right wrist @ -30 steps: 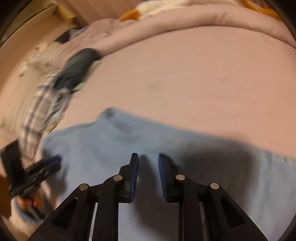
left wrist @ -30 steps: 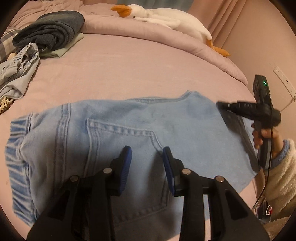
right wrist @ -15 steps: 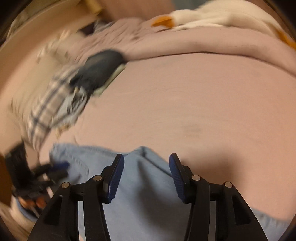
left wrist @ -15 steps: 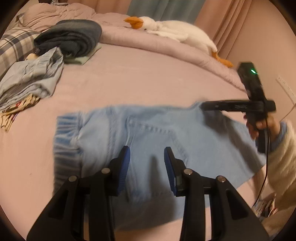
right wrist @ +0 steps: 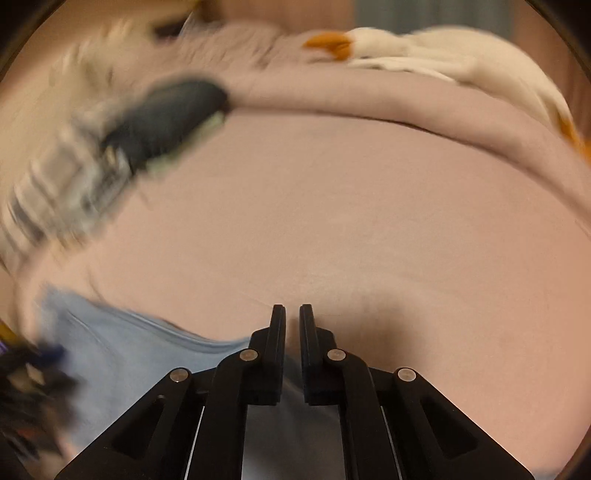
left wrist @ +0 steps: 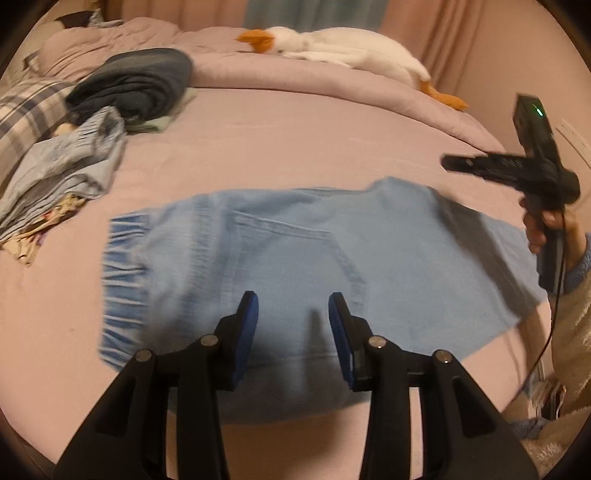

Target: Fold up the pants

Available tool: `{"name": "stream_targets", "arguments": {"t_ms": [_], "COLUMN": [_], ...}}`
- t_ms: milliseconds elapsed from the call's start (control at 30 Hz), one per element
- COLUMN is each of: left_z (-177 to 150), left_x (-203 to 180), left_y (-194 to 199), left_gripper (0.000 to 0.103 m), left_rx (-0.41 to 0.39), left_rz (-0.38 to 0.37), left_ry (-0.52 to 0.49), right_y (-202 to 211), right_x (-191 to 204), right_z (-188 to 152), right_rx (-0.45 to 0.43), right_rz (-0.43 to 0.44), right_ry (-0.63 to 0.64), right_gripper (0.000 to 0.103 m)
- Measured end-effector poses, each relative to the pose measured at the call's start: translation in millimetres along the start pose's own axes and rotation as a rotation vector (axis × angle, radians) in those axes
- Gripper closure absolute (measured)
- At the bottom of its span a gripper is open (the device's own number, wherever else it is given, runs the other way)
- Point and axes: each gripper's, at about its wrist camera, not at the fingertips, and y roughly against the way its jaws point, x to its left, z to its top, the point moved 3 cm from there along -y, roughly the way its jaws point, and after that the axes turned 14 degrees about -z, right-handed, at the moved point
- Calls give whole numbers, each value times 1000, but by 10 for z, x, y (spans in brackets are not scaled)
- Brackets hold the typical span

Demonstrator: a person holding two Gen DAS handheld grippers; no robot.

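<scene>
Left wrist view shows the folded light-blue jeans [left wrist: 295,266] lying flat on the pink bed [left wrist: 295,147], with the left gripper [left wrist: 293,314] above them, its jaws spread and empty. The right gripper [right wrist: 292,325] is over the jeans' far edge; its jaws look nearly closed, gripping nothing, though the picture is blurred.

— What lies ahead of the jaws?
— A bed [left wrist: 295,147] in mauve sheeting, its rolled duvet [left wrist: 314,79] along the far side.
— And beyond that?
— Pinkish curtains [left wrist: 454,33], far right of the jaws, with a plain wall [left wrist: 524,55] beside them. Warm, dim light.
</scene>
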Motion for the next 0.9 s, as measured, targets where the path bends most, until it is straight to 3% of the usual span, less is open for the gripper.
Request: {"name": "stream_targets", "arguments": {"t_ms": [133,200,267,467,600,700,767,833,867,900], "left_z": [-58,-92,-119,-141,-97,-51,-13,33,65,87], "left_x": [-231,-376,-516,-709,-702,-747,-833,-945,-1022,-1083], "left_y": [-193,-320,-438,-638,-657,-685,-697,-742,-779,-812], "left_gripper": [63,63,63,52,52,52,52,52,52,52], "left_rx": [48,79,107,137,150,150,148,149,151,153], "left_rz": [-68,-104,-137,-99,-96,-98,-128,-158,-179,-197], "left_ry": [-15,-34,-48,-93,-84,-76,-76,-90,-98,-102], "right_y": [434,547,631,866,1130,1371,1551,1791,1906,1975], "right_x": [-333,-473,-662,-1365,-2064,-2637,-2943,-3085,-3104,-3105], "right_z": [-423,-678,-944,-1547,-1826,-2034,-2191,-2308,-2362,-2409], "right_rx": [-21,-1,22,65,3,-30,-50,-90,-108,-126], "right_rz": [49,42,21,-75,-134,-306,-346,-389,-420,-409], "right_ry": [-89,-116,-149,-308,-497,-626,-745,-850,-878,-905], "right_gripper": [92,85,85,85,85,87,87,80,65,59]}}
